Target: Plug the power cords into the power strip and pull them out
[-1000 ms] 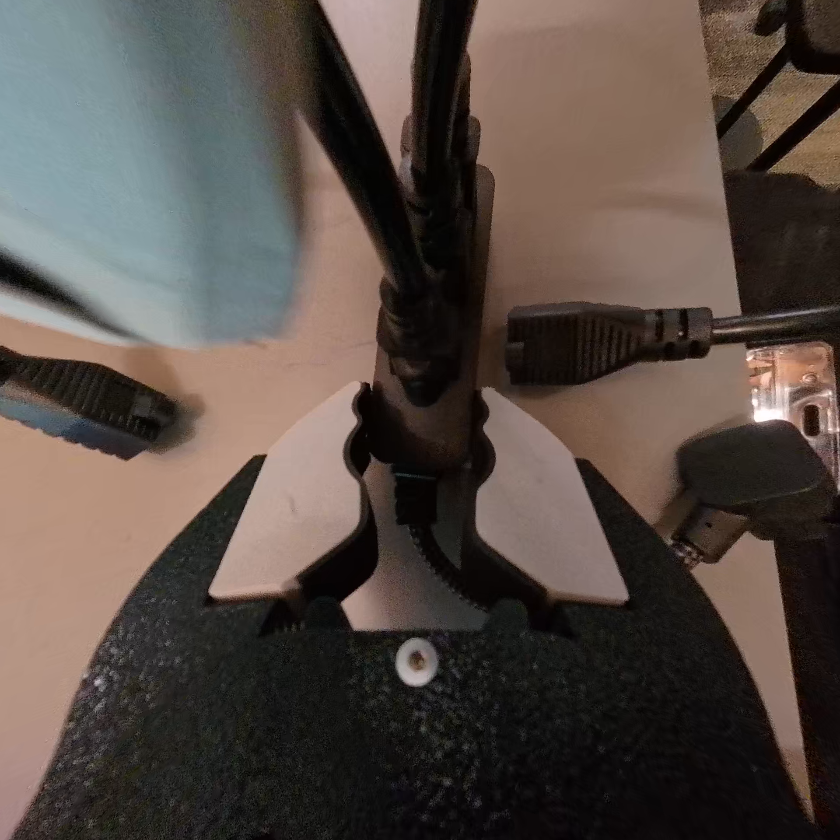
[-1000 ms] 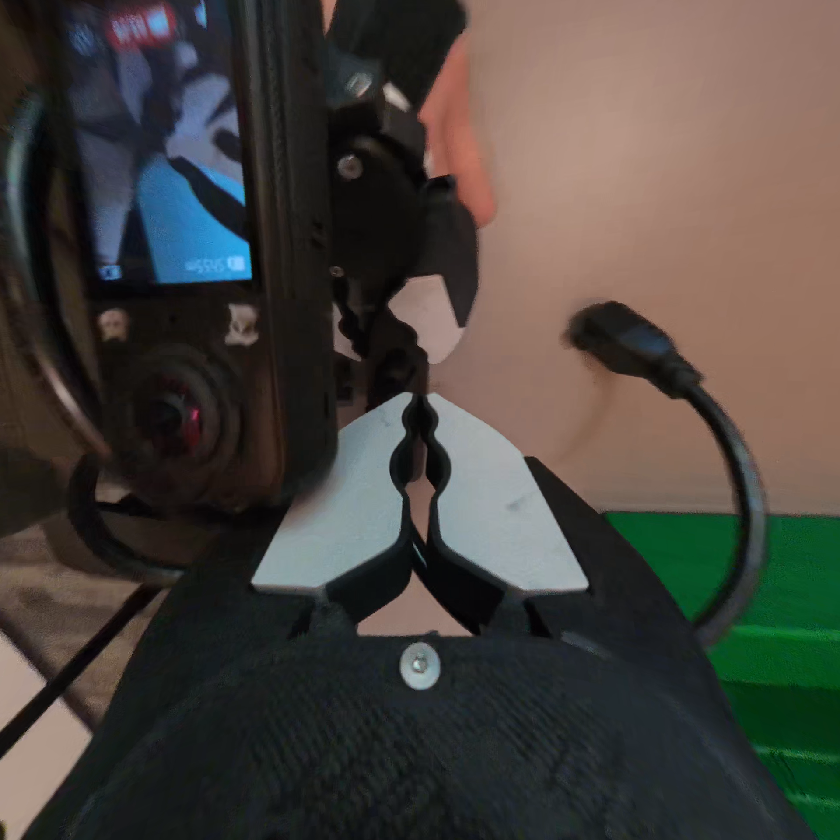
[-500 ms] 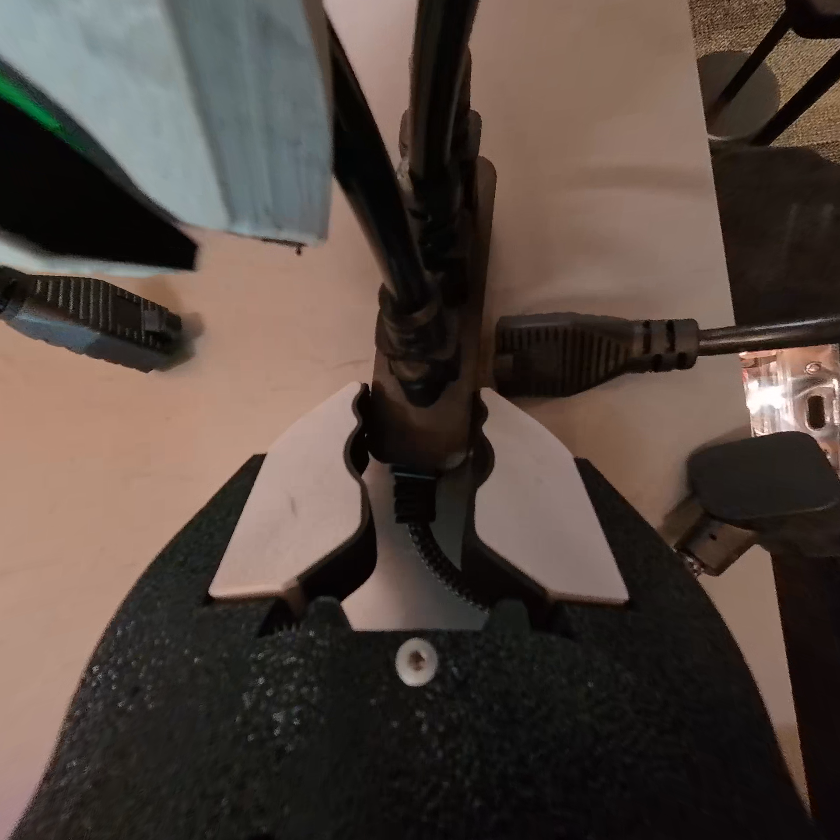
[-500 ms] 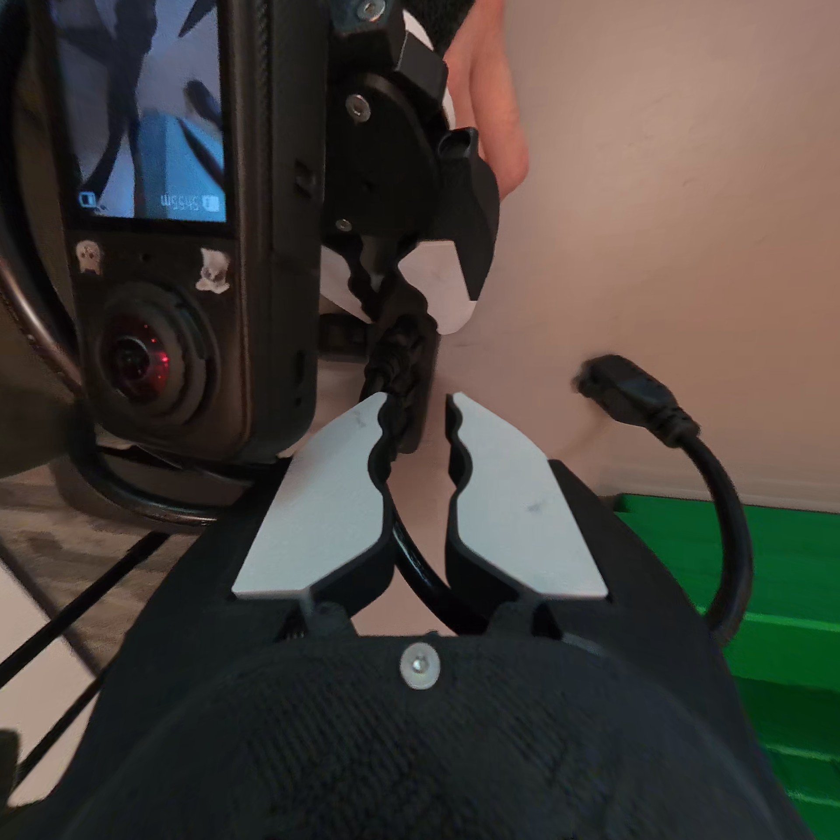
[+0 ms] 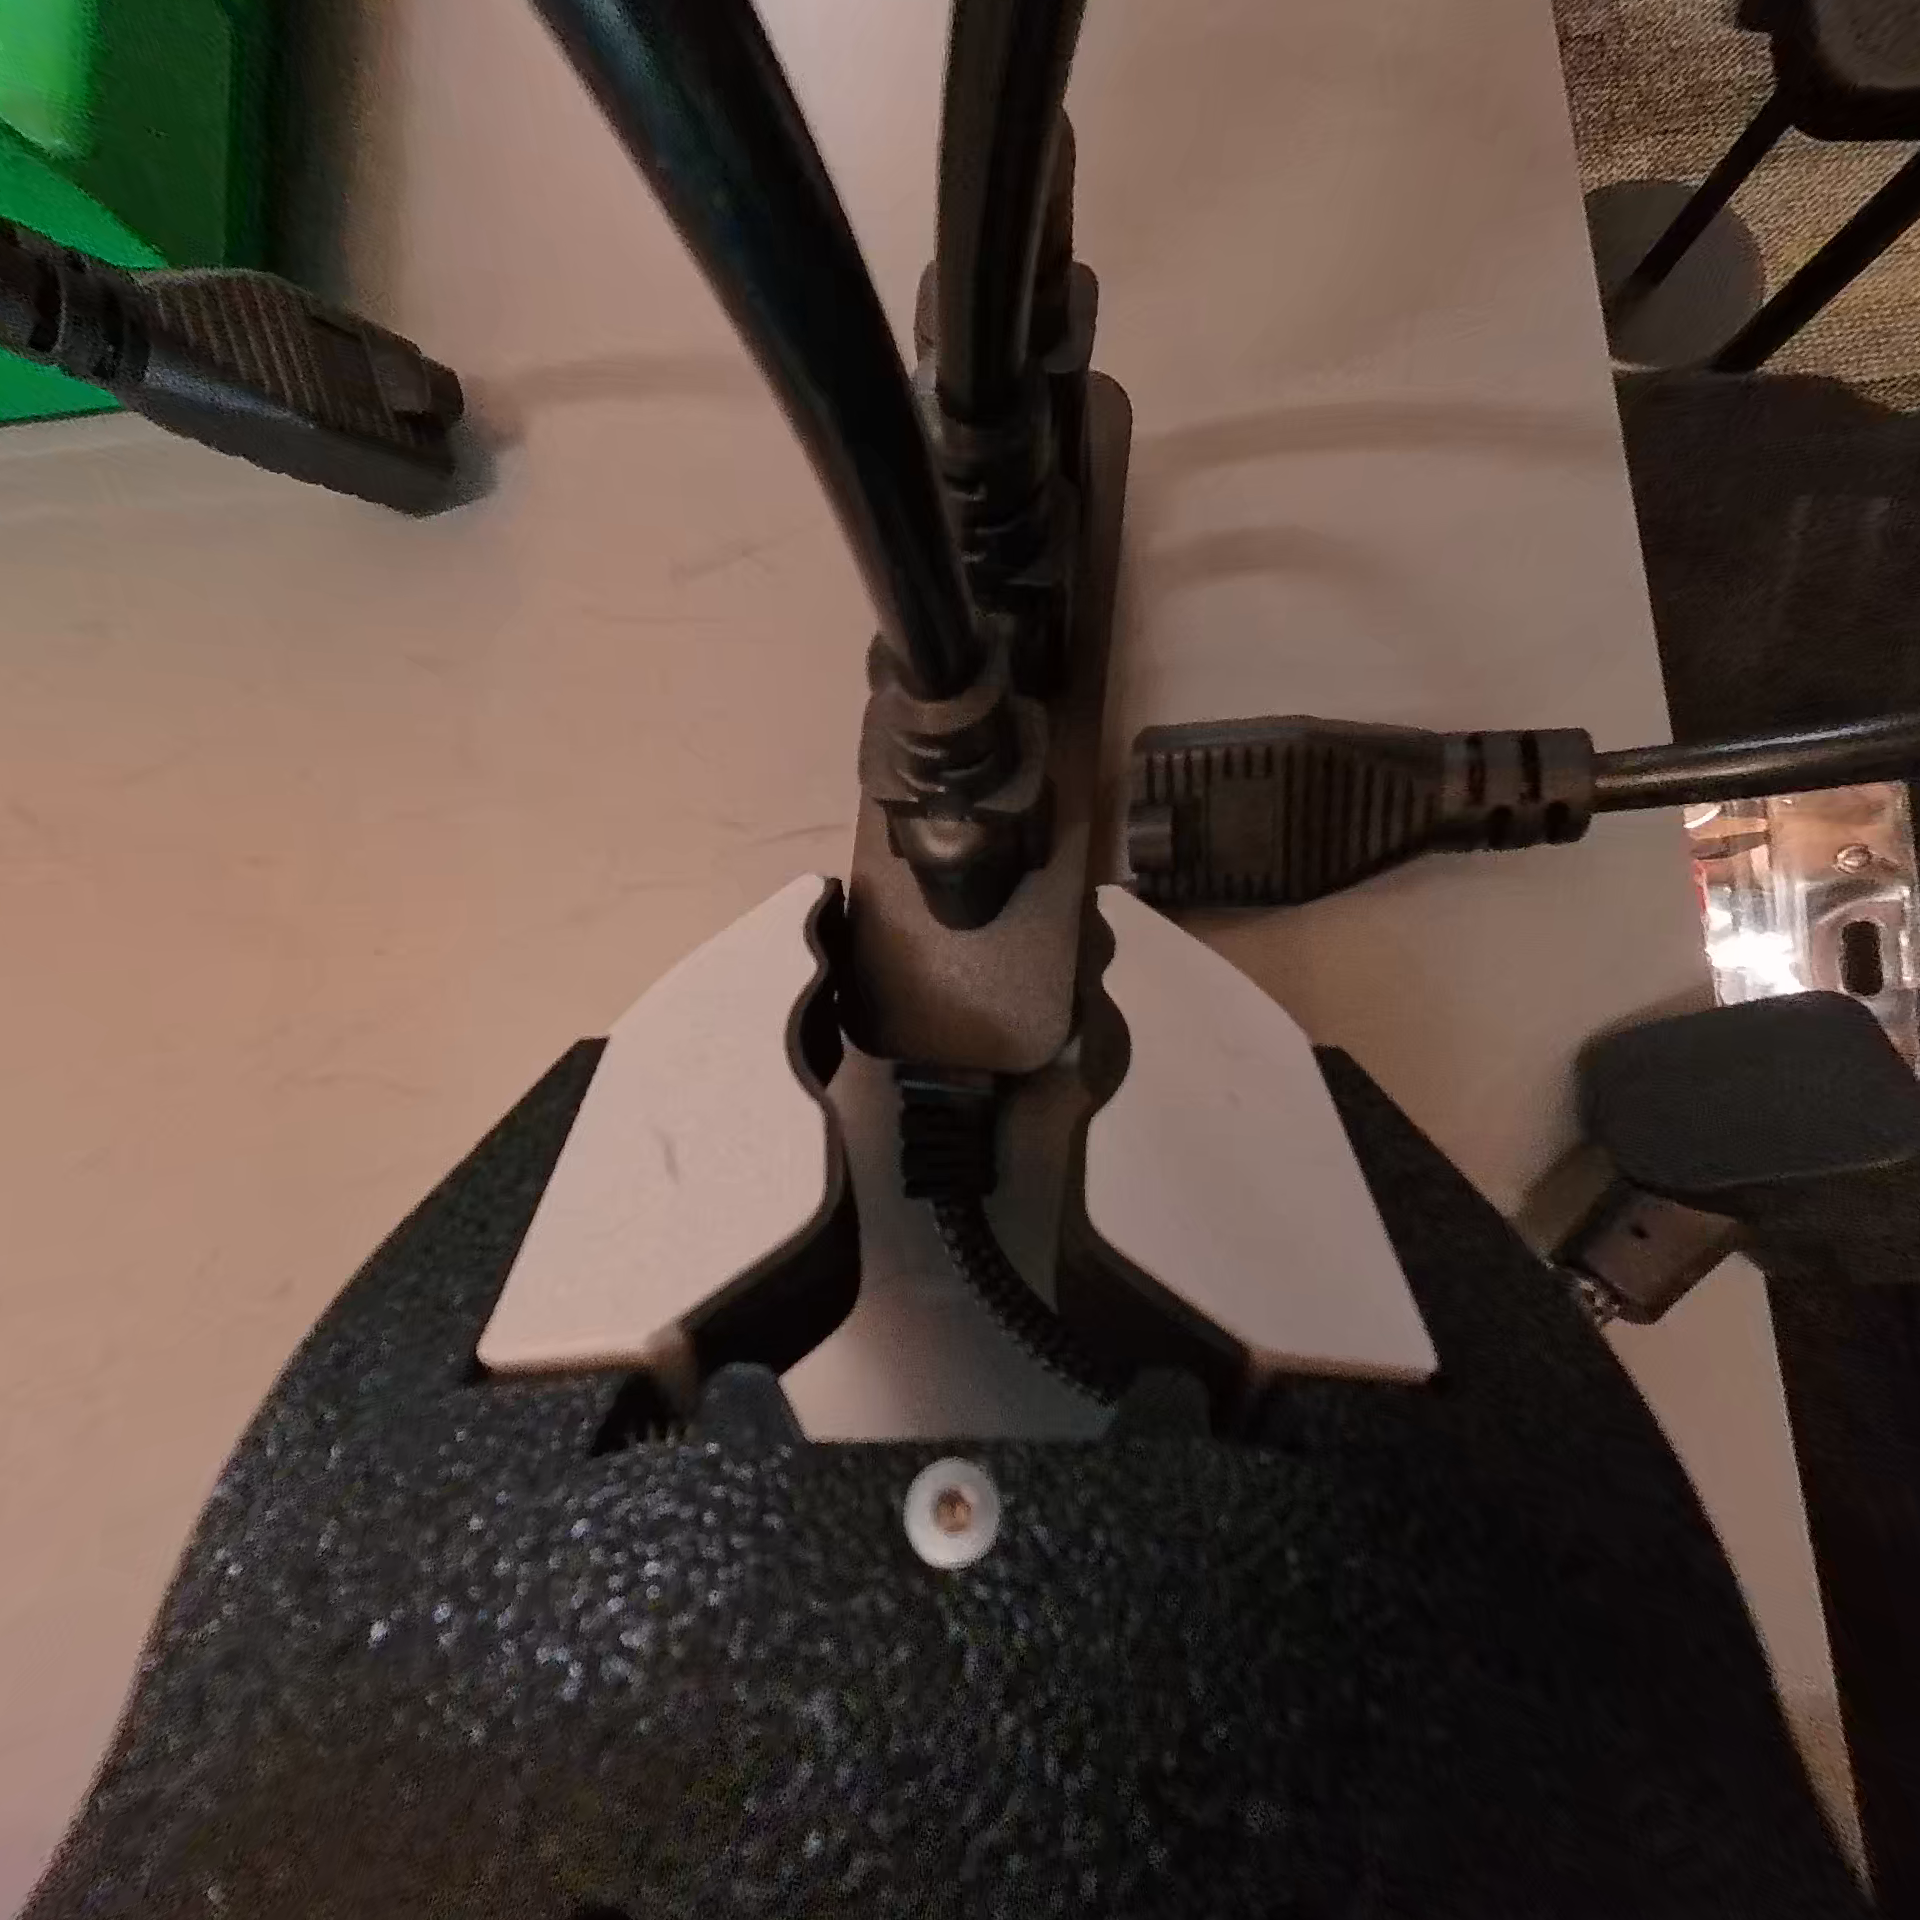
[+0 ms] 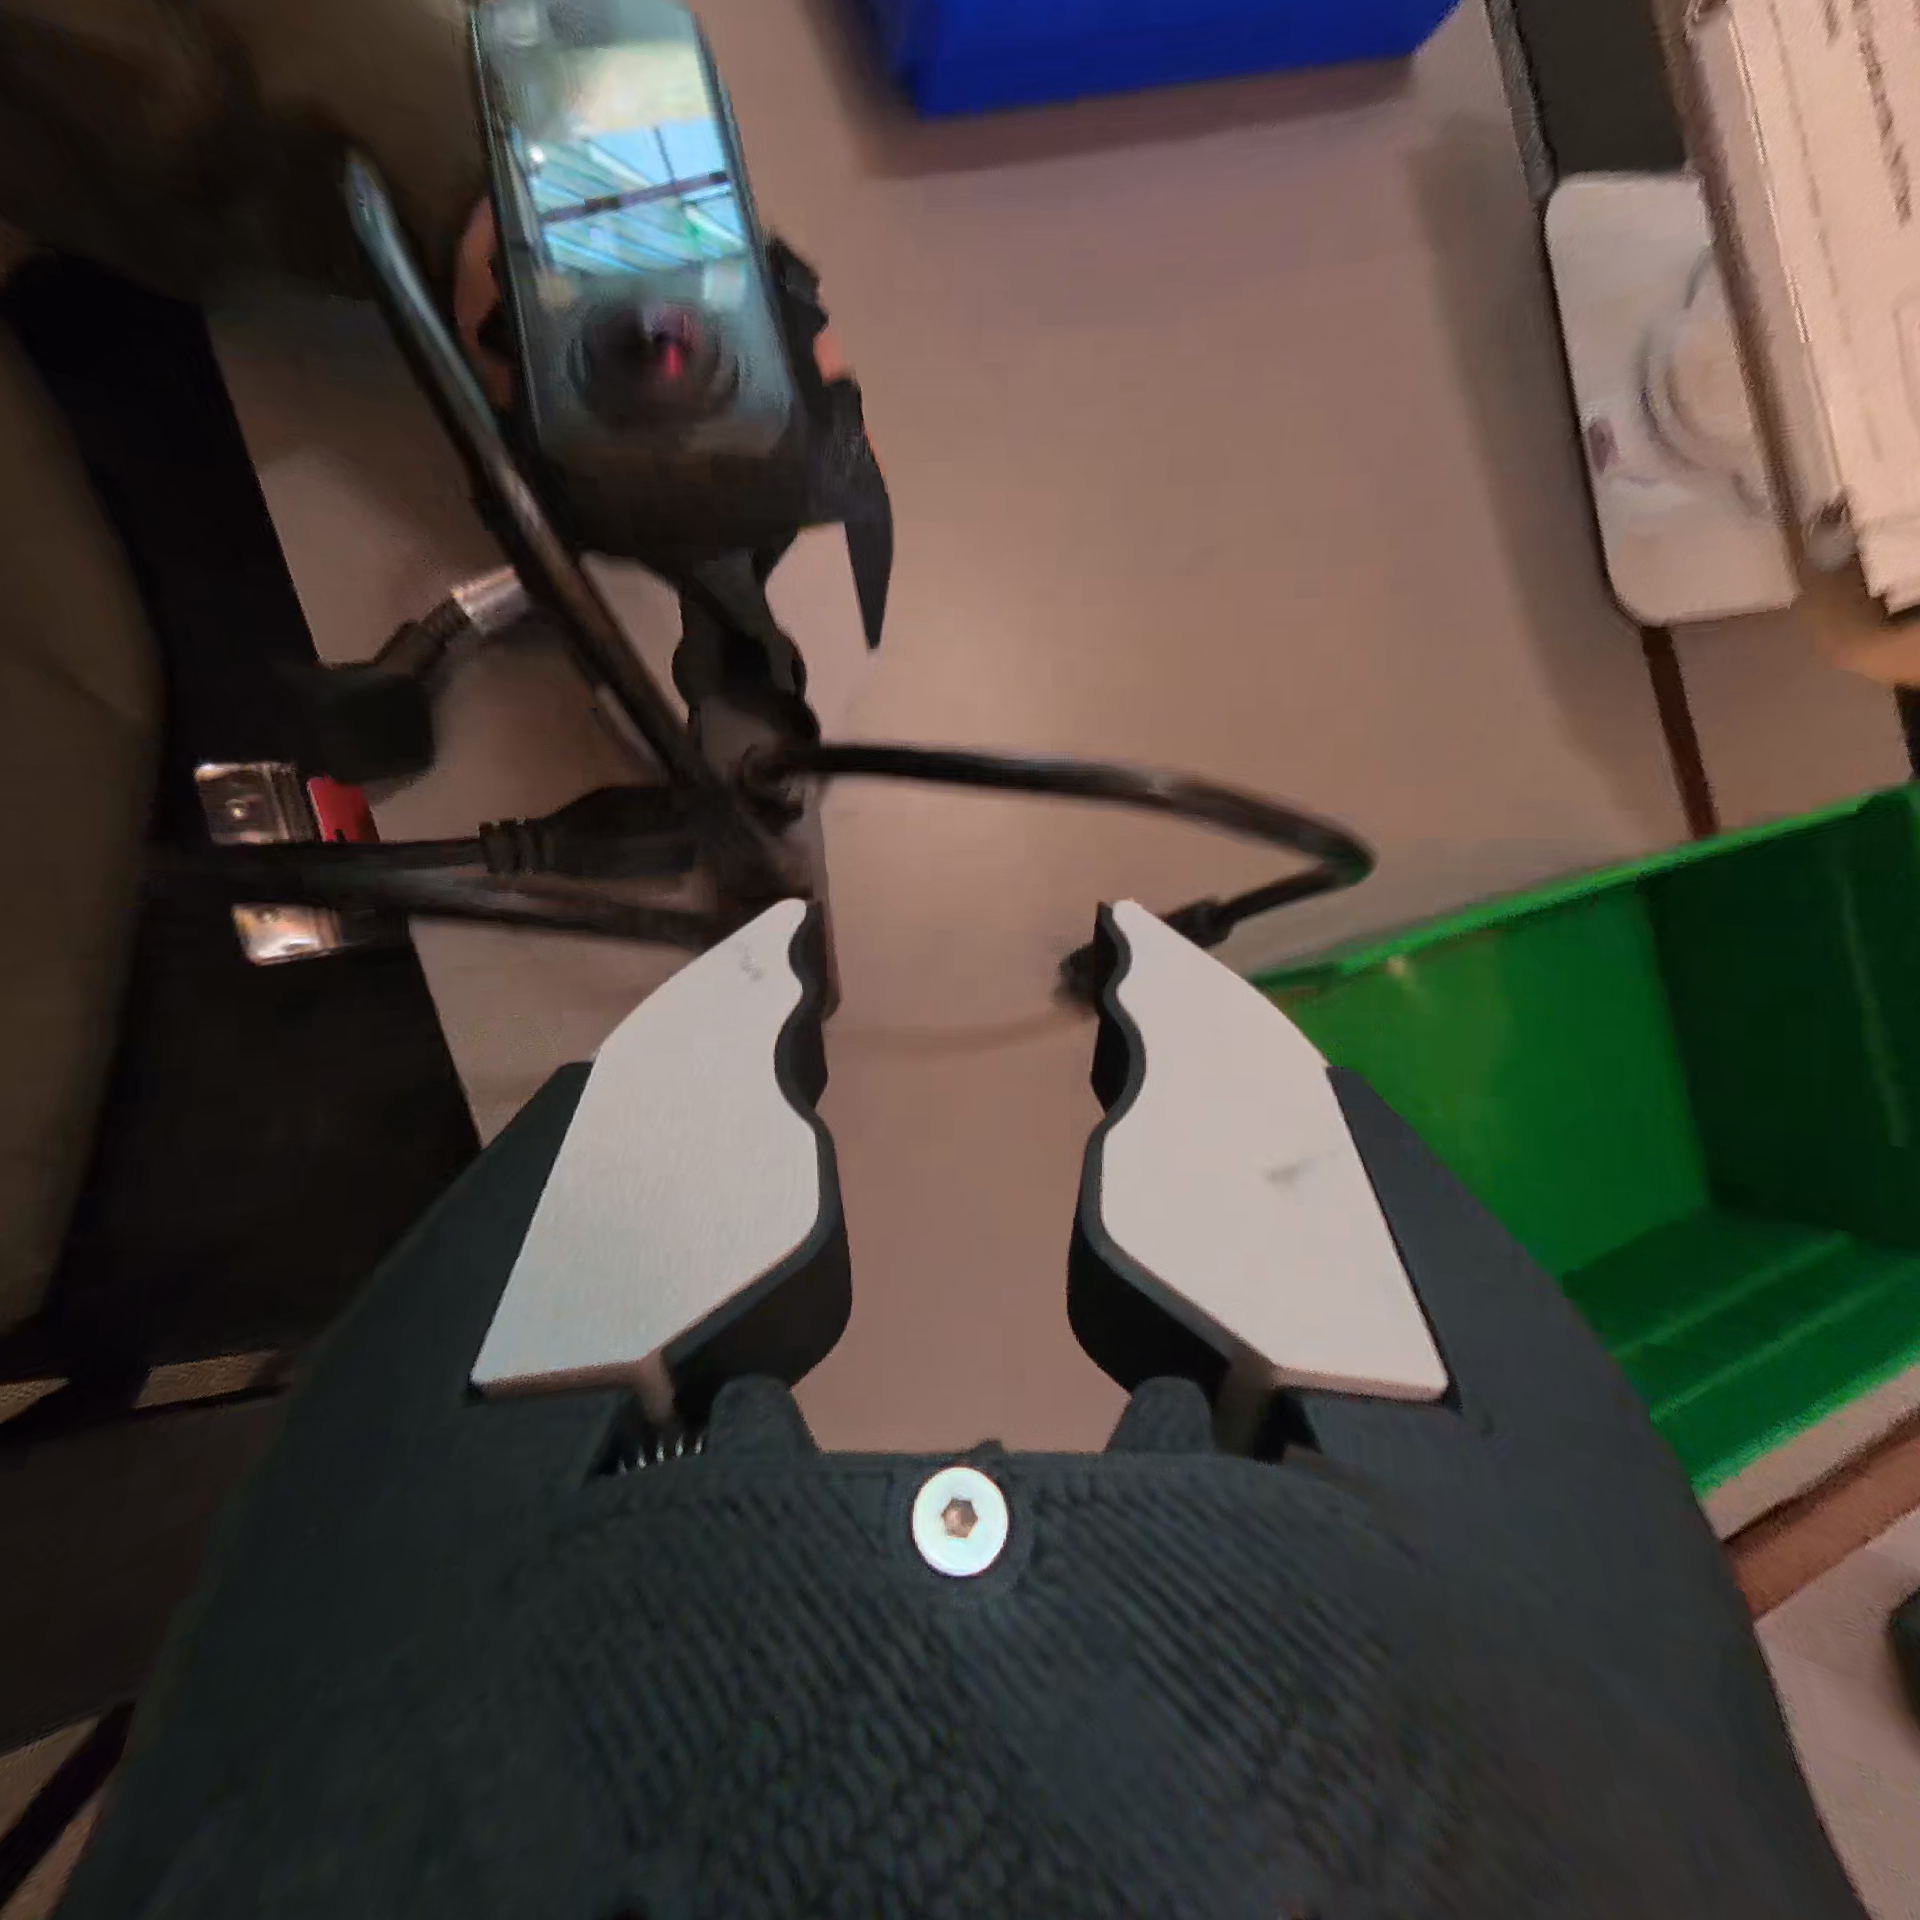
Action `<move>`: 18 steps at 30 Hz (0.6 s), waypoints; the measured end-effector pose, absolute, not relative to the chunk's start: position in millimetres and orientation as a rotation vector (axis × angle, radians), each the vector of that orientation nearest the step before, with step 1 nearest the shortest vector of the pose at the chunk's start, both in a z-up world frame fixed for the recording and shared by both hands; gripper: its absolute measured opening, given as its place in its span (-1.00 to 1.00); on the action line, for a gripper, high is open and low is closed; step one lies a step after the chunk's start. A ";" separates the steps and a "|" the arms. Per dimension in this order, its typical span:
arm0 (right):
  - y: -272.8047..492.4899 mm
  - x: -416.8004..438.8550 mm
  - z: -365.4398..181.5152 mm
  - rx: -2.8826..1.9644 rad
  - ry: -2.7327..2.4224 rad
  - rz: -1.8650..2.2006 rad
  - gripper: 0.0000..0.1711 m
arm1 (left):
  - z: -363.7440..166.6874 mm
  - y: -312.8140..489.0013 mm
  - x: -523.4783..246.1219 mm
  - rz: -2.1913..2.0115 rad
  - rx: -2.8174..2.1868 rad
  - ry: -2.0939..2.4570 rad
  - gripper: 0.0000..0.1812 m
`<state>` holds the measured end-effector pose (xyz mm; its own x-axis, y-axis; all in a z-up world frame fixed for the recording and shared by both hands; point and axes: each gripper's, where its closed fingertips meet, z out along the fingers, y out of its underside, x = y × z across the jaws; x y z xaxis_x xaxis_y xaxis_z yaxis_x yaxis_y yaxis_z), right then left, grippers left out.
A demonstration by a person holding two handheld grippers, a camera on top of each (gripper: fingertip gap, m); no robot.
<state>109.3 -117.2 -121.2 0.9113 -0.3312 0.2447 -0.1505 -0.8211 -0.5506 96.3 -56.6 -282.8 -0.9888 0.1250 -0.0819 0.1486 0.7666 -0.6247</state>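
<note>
Left gripper (image 5: pixel 956 914) clamped on the near end of the power strip (image 5: pixel 966 966), fingers (image 5: pixel 675 1143) pressed against its two long sides, strip lying flat on the pale table (image 5: pixel 312 831). Plugged power cords (image 5: pixel 945 769) standing in the strip's sockets, cables rising out of the top of the left wrist view. Loose connector (image 5: pixel 1299 810) lying on the table just beside the strip's right edge; second loose connector (image 5: pixel 301 384) well apart to the left, near the green bin (image 5: pixel 114 125). Right gripper (image 6: pixel 956 956) held above the table, fingers (image 6: pixel 675 1143) spread wide with nothing between them, green bin to its right. Likely hazards from here: strip lifting or twisting out of the left grip if a cord is pulled at an angle rather than straight out of its socket; open fingers snagging the neighbouring cable, given how closely the plugs crowd; loose right-hand connector being knocked off the table edge. No brand or label legible on strip or cords; small camera screen on the far gripper too blurred to read.
</note>
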 end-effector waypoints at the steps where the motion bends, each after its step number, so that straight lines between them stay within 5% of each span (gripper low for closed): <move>1: -125.6 101.5 -132.3 -2.530 0.383 -0.421 -0.43 | -282.8 -56.6 96.3 -1.041 0.228 2.918 -0.53; 8: -131.1 62.4 -226.0 -2.425 0.562 -0.188 -0.38 | -282.6 -56.8 96.3 -1.070 0.216 2.917 -0.53; 18: -115.8 75.3 -254.6 -2.420 0.544 -0.189 -0.42 | -281.9 -56.6 96.4 -1.123 0.195 2.909 -0.53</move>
<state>75.3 -115.8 -254.6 0.9040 -0.4275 -0.0004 -0.3351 -0.7081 -0.6216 96.4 -56.6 -281.9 -0.9921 0.1100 -0.0610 0.1224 0.7339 -0.6681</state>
